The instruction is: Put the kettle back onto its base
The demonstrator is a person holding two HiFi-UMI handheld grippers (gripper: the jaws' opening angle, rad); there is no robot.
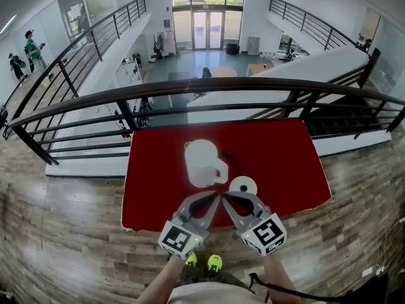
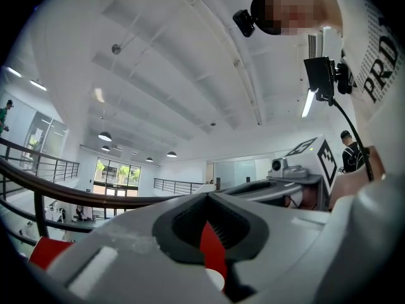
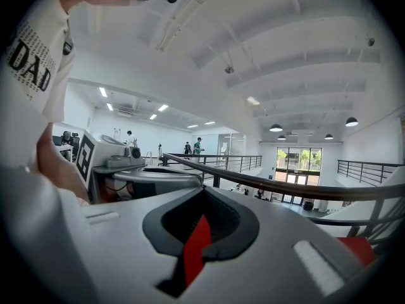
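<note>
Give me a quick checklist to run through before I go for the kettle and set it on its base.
1. Kettle upright on the red table: ok.
2. Base bare, nothing on it: ok.
3. Kettle handle turned toward the grippers' side: ok.
4. Left gripper jaws apart for a grasp: not ok, they are together and hold nothing.
5. Right gripper jaws apart: not ok, together and hold nothing.
6. Kettle lid shut, water level: cannot tell.

kettle [image 1: 202, 162] beside base [image 1: 243, 185] mid-table, open tabletop [image 1: 285, 163] either side, railing [image 1: 190, 87] behind far edge
</note>
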